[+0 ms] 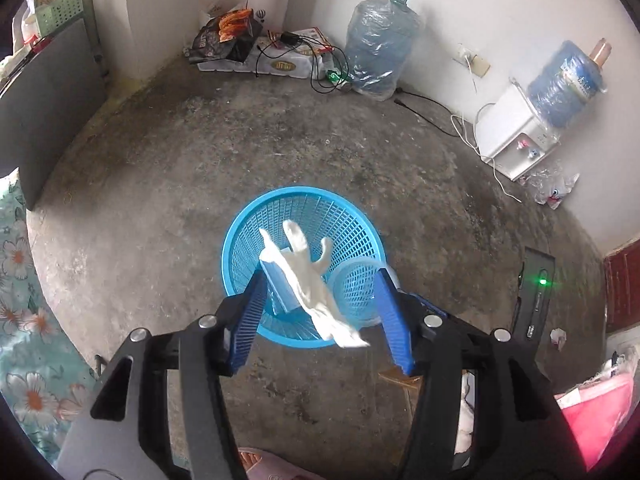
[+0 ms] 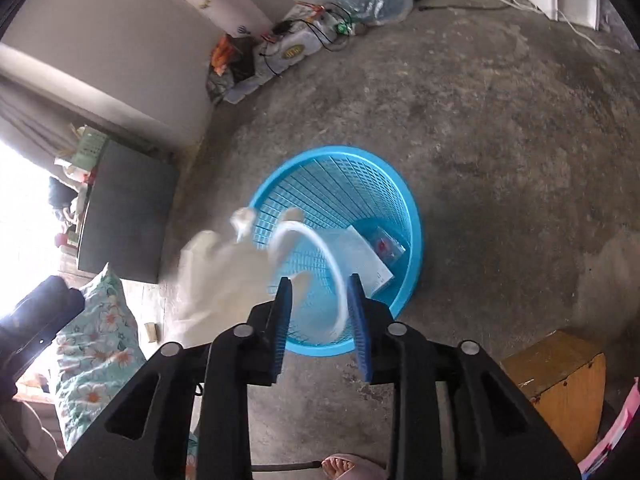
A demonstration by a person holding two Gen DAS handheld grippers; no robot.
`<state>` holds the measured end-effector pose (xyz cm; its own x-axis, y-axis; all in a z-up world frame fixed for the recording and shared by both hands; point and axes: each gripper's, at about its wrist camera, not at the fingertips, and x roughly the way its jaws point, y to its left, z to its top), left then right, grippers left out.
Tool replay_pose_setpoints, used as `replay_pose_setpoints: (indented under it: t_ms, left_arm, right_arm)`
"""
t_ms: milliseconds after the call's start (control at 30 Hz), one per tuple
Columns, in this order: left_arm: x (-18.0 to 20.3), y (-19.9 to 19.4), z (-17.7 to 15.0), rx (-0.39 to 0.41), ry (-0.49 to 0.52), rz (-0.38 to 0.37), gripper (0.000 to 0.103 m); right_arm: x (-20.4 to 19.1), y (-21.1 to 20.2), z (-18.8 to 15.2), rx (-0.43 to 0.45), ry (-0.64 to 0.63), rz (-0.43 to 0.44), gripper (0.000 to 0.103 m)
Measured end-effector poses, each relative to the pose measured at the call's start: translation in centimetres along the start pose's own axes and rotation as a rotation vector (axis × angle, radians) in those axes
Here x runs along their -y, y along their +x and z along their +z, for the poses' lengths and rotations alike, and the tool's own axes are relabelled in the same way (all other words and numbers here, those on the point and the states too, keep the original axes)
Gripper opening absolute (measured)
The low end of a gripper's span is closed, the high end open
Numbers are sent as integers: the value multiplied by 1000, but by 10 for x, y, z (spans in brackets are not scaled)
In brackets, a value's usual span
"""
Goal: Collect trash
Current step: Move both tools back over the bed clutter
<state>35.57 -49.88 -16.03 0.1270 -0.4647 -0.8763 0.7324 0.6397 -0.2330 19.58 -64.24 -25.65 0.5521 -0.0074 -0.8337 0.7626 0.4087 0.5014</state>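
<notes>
Both hand-held grippers (image 1: 320,304) (image 2: 320,312) gape over blue basket (image 1: 240,240), seemingly releasing white glove (image 1: 308,276); water jug (image 1: 380,40) beyond.

The stained concrete floor (image 1: 320,140) carries a blue mesh basket (image 1: 240,240), a wrapped water jug (image 1: 378,48), a white dispenser (image 1: 516,136) and a wooden box (image 2: 560,384).

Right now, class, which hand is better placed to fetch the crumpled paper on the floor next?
Probably the right: in the view from the left gripper the crumpled paper lies far right of the basket, on the right hand's side. The right gripper stands open.
</notes>
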Motion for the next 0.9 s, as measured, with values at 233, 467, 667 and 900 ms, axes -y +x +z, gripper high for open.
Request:
replay_pose_setpoints:
  t_ms: [233,467,667,900]
  left_arm:
    - [5,-53,-8,104,48,-75,52]
    - [-9,-183,-60,182,124,-66,52]
    - [-67,-319,-150,290,-20,67,57]
    - [-76,-397,-266,367,-126,252,60]
  right_arm:
    - [9,-31,-21,75,-32,9,30]
    - [-29,-107,-55,219,-237,-3,67]
    - [-87,-157,-93,232,-457,120,79]
    - [-151,-193,-146,47,-635,399,79]
